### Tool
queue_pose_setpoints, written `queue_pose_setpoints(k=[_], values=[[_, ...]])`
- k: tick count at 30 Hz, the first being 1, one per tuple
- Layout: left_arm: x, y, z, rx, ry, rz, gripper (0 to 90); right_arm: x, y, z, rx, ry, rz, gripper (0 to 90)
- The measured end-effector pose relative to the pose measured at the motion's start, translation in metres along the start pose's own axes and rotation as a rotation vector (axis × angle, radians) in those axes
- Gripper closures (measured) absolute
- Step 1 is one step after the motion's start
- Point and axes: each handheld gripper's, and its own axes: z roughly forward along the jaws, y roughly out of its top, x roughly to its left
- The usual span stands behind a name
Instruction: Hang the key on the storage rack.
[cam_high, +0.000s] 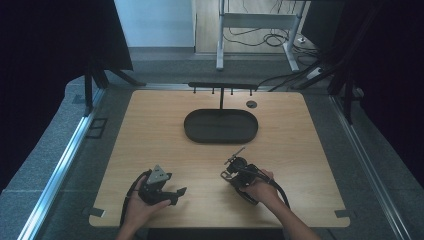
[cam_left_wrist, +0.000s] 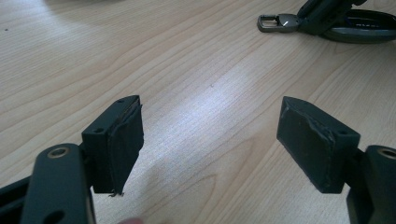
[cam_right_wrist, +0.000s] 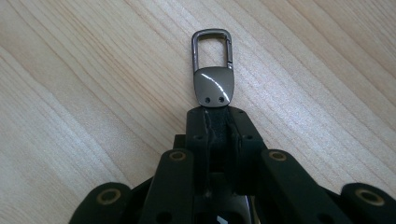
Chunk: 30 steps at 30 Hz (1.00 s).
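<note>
A light wooden worktop (cam_high: 150, 130) is seen from above, with a person's forearms coming in from the near edge. The left hand (cam_high: 137, 207) holds the left tool (cam_high: 175, 192) low over the near left part of the worktop, its grey three-cornered plate on top. In the left gripper view its two black jaws stand wide apart with bare wood grain between them, and the pad (cam_left_wrist: 122, 144) on one jaw looks worn and frayed at its edge. The right hand (cam_high: 262, 189) holds the right tool (cam_right_wrist: 217, 114) near the middle of the worktop, well apart from the left one. Its jaws are clamped together on a dark strap that ends in a metal clip (cam_right_wrist: 213, 70), a grey plate with two small rivets and a rectangular snap-hook loop. The clip sticks out past the jaw tips, just above the wood. The rest of the object is hidden behind the jaws; it may be a key fob. Farther back, a dark oval tray (cam_high: 221, 126) lies centred on the worktop, with a thin black T-shaped hook stand (cam_high: 221, 89) rising at its far side.
</note>
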Motion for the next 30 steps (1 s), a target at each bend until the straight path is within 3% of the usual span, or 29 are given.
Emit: queue_pose_setpoints(k=[3, 30], values=[[0.001, 0.0, 0.0, 0.0, 0.001, 0.0, 23.2, -0.002, -0.001, -0.002, -0.018, 0.017, 0.011, 80.5], [0.001, -0.001, 0.003, 0.008, -0.005, -0.003, 23.2, -0.009, -0.01, -0.021, -0.136, 0.019, 0.042, 80.7]])
